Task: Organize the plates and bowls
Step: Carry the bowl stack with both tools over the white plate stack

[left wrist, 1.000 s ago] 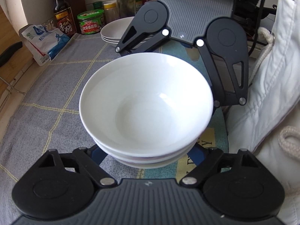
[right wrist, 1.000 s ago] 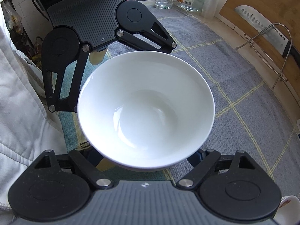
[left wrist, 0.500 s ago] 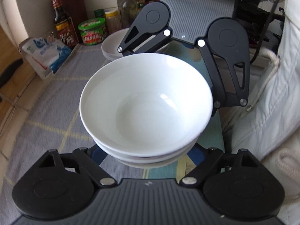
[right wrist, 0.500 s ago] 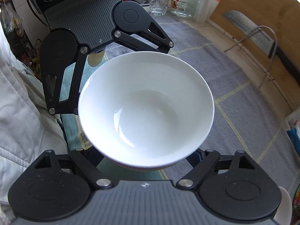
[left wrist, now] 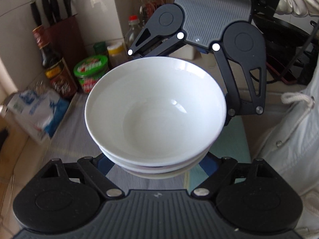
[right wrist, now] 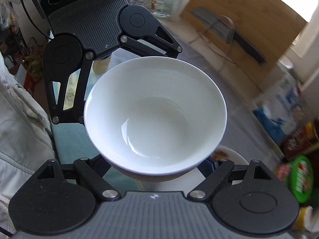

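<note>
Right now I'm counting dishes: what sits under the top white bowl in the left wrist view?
Under the top bowl, the rims of more nested white bowls show, at least two. Their insides and bases are covered, so the exact count stays uncertain.

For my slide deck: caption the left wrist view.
Both grippers carry a stack of white bowls above the grey cloth, condiment jars behind.

Condiment jars point(left wrist: 90, 73) probably crowd the grey cloth's point(left wrist: 75, 139) far end.

black linkage grippers point(left wrist: 157, 103), grey ribbed pads, silver rivets, cream drawstring jacket point(left wrist: 289, 139)
</note>
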{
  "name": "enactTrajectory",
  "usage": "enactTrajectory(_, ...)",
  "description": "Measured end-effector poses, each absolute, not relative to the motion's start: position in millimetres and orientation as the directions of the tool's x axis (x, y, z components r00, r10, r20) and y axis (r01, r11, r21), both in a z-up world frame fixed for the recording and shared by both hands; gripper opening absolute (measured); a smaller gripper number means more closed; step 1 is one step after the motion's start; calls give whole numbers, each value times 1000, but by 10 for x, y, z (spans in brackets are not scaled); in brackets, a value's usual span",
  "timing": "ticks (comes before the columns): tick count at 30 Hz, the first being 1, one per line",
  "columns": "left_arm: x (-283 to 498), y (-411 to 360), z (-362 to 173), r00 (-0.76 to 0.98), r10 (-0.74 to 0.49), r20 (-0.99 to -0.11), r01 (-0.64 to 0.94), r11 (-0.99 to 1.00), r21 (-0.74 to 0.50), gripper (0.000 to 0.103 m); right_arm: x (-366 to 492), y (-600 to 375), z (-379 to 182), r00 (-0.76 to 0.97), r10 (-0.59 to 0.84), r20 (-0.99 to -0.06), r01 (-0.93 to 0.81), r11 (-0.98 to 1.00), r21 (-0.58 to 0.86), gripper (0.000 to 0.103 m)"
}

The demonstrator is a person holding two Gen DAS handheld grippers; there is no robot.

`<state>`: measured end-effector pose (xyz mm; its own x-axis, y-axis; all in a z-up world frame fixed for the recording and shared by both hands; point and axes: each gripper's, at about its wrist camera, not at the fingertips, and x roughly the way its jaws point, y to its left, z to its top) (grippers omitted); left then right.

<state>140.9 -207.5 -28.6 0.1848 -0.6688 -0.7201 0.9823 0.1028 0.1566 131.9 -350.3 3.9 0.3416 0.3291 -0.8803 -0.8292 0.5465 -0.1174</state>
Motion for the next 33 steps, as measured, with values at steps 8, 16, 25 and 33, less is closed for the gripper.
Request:
enactTrajectory(8, 1569, -2657, -377, 187, -668, -720, 981, 89, 172, 88, 1460, -4037, -69, 364, 303, -881, -804, 580, -133, 92)
enactTrajectory(16, 1709, -2926, -519, 171, -657, -735, 985, 93, 146, 88, 1514, -4304, -205, 349, 297, -889, -791, 602, -110, 92)
enactTrajectory(25, 1759, -3023, -573, 167, -649, -742, 986, 102, 133, 88, 1528, -4393, -274, 331, 299, -895, -784, 615, -85, 92)
enactTrajectory(33, 1799, -3027, -608, 164, -646, -745, 986, 117, 116, 88, 1591, -4409, -329, 334, 293, -896, -773, 629, -83, 91)
